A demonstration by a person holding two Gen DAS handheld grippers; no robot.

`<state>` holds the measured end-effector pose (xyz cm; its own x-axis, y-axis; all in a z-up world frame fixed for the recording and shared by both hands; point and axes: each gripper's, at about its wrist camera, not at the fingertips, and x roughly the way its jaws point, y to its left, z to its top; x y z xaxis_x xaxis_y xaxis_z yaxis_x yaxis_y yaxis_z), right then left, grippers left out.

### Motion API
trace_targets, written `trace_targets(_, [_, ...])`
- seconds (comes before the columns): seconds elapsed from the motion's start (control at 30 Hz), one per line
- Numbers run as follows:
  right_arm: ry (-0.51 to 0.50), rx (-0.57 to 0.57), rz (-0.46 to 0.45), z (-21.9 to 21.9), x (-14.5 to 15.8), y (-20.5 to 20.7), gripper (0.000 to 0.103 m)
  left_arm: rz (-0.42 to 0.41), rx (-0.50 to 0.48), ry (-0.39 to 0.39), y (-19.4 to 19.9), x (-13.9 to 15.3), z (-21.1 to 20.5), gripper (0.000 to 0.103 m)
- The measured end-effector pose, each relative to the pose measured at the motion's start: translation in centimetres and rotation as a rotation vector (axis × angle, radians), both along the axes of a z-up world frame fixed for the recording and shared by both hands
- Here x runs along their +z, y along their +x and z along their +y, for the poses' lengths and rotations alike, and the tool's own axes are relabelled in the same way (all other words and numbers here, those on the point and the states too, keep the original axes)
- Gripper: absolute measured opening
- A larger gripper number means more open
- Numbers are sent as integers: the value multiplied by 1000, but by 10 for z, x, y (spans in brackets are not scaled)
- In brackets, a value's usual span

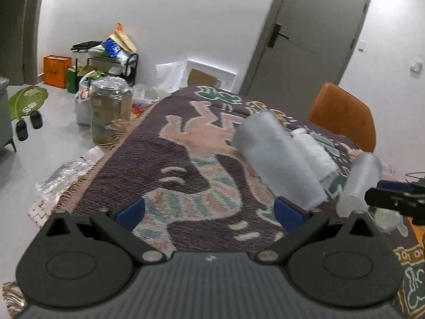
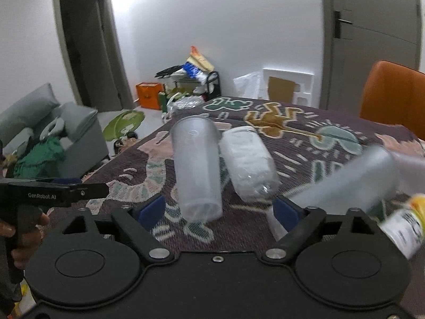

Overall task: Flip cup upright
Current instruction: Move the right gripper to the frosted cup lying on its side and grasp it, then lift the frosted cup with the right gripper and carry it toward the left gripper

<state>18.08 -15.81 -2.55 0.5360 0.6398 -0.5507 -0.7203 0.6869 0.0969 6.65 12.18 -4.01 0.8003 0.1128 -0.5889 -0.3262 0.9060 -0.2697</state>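
Note:
A frosted plastic cup [image 2: 196, 170] lies on its side on the patterned cloth, straight ahead of my right gripper [image 2: 216, 210], which is open and empty just short of it. The same cup [image 1: 276, 159] lies ahead and to the right of my left gripper [image 1: 209, 210], which is open and empty; its right finger's blue pad [image 1: 288, 214] is near the cup's end. A second frosted cup [image 2: 353, 183] lies on its side at the right, blurred; it also shows in the left wrist view [image 1: 358, 183]. The right gripper's body [image 1: 393, 198] enters from the right there.
A crumpled clear plastic bottle [image 2: 249, 164] lies beside the first cup. A labelled container [image 2: 406, 226] is at the right edge. An orange chair [image 1: 342, 117] stands behind the table. The cloth's left edge [image 1: 106, 164] drops to a floor with bags and a large jar [image 1: 110, 111].

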Motion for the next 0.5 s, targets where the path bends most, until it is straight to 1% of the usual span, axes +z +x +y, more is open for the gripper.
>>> trace_targets(0.23, [-65, 52, -1, 40, 0, 16, 82, -13, 47, -42, 2, -10, 19, 101])
trace_targets(0.3, [-90, 66, 1, 54, -2, 20, 81, -19, 60, -64, 1, -12, 26, 97])
trace_targets(0.4, [-121, 77, -2, 68, -6, 23, 81, -28, 92, -71, 0, -14, 35, 96])
trace_targets(0.5, [-137, 88, 8, 79, -10, 30, 77, -35, 110, -73, -1, -14, 43, 96])
